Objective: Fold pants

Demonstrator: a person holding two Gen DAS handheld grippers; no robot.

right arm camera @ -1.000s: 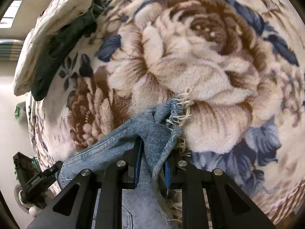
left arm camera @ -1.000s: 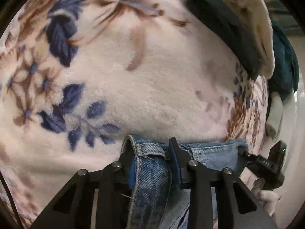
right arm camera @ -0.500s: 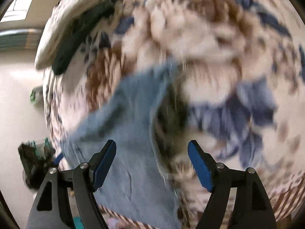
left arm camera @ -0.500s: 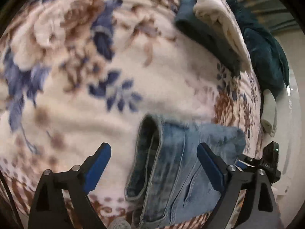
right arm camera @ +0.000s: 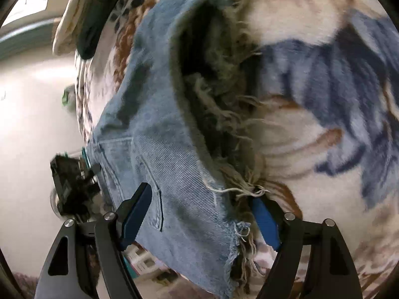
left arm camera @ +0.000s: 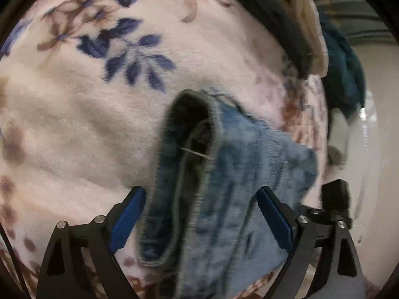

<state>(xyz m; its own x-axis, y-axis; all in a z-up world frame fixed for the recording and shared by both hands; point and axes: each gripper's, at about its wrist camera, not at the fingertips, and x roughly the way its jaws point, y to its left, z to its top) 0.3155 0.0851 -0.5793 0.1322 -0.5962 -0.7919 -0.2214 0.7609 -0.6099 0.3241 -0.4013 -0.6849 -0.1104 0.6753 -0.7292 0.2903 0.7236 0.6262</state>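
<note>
Light blue denim pants (left arm camera: pixel 224 186) lie folded on a floral fleece blanket (left arm camera: pixel 74 124). In the left wrist view the waistband edge gapes open towards me. My left gripper (left arm camera: pixel 199 219) is open, its blue pads on either side of the waistband, holding nothing. In the right wrist view the pants (right arm camera: pixel 159 149) show their frayed leg hems, which lie between the blue pads of my right gripper (right arm camera: pixel 199 219). That gripper is open and empty. The other gripper (right arm camera: pixel 72 184) shows at the left edge of that view.
A pile of dark teal and cream clothes (left arm camera: pixel 299 25) lies at the far edge of the blanket, also in the right wrist view (right arm camera: pixel 84 20). Pale floor (right arm camera: pixel 30 124) lies beyond the bed's edge.
Both grippers were shut on the pants a second ago, then opened and let go. The pants now lie on the blanket and both grippers have drawn closer over them.
</note>
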